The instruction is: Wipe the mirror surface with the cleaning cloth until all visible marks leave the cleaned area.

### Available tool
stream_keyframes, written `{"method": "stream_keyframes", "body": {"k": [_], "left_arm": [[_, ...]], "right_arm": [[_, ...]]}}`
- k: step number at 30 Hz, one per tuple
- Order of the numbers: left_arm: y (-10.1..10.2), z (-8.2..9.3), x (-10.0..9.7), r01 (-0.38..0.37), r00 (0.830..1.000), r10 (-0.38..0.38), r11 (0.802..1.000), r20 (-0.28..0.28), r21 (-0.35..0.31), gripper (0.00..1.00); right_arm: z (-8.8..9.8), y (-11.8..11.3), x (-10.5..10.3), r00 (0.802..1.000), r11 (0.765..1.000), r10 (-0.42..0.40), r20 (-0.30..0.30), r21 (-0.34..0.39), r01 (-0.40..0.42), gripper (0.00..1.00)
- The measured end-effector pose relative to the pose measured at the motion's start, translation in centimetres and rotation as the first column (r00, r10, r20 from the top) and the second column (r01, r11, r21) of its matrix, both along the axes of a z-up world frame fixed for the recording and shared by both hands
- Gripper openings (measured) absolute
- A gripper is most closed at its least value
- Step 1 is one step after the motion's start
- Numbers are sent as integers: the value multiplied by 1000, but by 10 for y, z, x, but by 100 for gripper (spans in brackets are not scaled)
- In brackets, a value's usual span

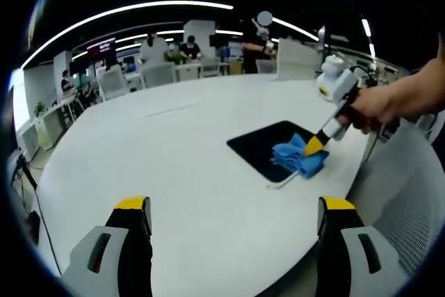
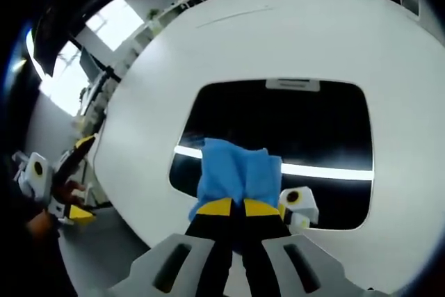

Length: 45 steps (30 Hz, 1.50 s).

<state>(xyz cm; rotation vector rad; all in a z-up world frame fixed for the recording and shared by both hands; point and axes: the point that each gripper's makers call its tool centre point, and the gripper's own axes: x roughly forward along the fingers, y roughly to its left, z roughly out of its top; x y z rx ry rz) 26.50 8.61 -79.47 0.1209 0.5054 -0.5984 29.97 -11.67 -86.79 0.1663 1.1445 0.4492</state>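
A dark rectangular mirror (image 2: 306, 126) lies flat on the white table (image 2: 278, 39) and reflects a bright ceiling light strip. My right gripper (image 2: 231, 208) is shut on a blue cleaning cloth (image 2: 236, 172), which it presses onto the mirror's near part. In the left gripper view the mirror (image 1: 261, 145) lies to the right of centre, with the blue cloth (image 1: 295, 158) on its right end under the right gripper (image 1: 316, 147), held by a hand (image 1: 379, 106). My left gripper (image 1: 233, 217) stands open above the near table, nothing between its fingers.
The round white table (image 1: 160, 151) spreads wide to the left of the mirror. Office desks, chairs (image 1: 158, 74) and several people sit beyond the far edge. The left gripper (image 2: 59, 189) appears at the left edge of the right gripper view, off the table.
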Motion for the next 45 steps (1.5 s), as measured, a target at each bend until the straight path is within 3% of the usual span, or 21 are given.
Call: {"method": "stream_keyframes", "body": {"k": [45], "left_arm": [[3,-2,0,-19,1000,19,1000,-13,-11,100]], "right_arm": [[-4,4,122,999,998,-32,36,-52,33,0]]}}
